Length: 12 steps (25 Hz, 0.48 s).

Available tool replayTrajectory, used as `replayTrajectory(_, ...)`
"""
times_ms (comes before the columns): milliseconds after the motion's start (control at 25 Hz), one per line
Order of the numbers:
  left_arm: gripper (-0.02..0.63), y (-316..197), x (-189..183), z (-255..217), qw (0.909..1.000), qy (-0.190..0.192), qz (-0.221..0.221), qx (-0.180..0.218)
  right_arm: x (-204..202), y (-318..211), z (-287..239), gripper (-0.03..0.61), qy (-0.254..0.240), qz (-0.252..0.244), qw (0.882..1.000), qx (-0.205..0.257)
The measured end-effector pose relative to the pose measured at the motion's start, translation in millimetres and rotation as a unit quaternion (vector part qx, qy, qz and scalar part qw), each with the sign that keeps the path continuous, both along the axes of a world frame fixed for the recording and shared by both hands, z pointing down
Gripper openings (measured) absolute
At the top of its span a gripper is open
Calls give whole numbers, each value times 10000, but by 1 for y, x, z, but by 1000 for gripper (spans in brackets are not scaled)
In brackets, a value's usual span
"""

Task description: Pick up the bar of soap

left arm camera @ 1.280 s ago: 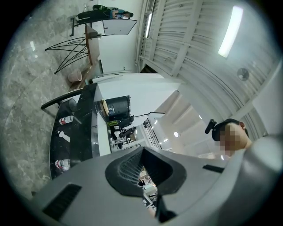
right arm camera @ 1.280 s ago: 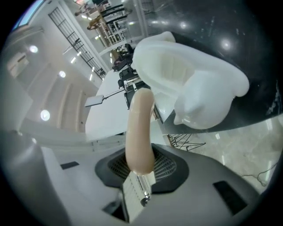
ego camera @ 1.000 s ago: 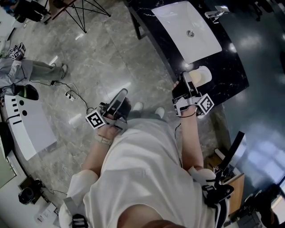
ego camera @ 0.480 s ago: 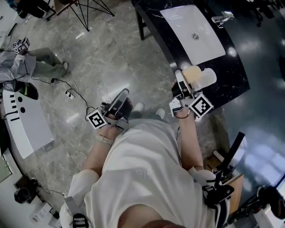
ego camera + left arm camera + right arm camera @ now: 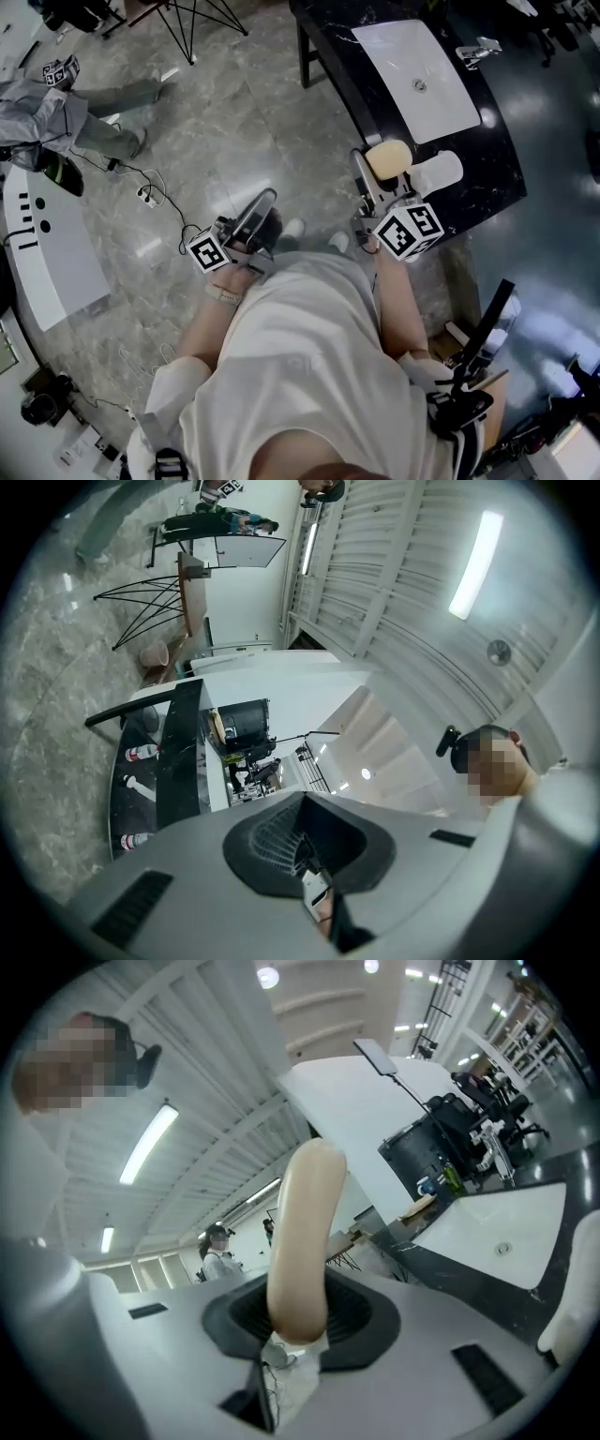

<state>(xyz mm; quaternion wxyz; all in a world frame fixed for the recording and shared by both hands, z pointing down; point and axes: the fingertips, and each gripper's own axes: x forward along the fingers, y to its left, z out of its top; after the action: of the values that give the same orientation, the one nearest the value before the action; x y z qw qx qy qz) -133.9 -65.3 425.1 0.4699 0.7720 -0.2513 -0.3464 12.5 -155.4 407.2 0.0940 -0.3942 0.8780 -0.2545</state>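
The bar of soap (image 5: 387, 157) is beige and rounded, and my right gripper (image 5: 375, 175) is shut on it, holding it up over the front edge of the black counter (image 5: 497, 150). In the right gripper view the bar of soap (image 5: 305, 1232) stands upright out of the dark pads of the right gripper (image 5: 298, 1324). Just right of the bar, the white soap dish (image 5: 437, 172) lies on the counter. My left gripper (image 5: 258, 208) hangs low over the floor by the person's waist. In its own view the left gripper (image 5: 314, 874) has its jaws together with nothing between them.
A white sink basin (image 5: 429, 80) with a chrome faucet (image 5: 478, 49) is set into the counter beyond the dish. Cables (image 5: 150, 199) lie on the marble floor at the left. A white cabinet (image 5: 47, 253) and a seated person's legs (image 5: 103, 122) are at the far left.
The right gripper has lifted the soap off the white dish and drawn it left, toward the counter's front edge. The left gripper has hardly moved.
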Motion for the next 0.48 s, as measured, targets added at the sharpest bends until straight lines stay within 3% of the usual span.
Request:
replayTrajectory(160,6,-2,-6,0,9998,-200,-10,86,-23,6,-3,110,723,-187,9962,450)
replayTrajectory(320,6,-5,-12,-2,9998,-119,-48,145,-40,10,-1,110,1153,-310,9903,707)
replayTrajectory(480,6,-6,-15,-2,9998,-104,-47,152,-55,15,-2,110,1830,-435,9759,1105)
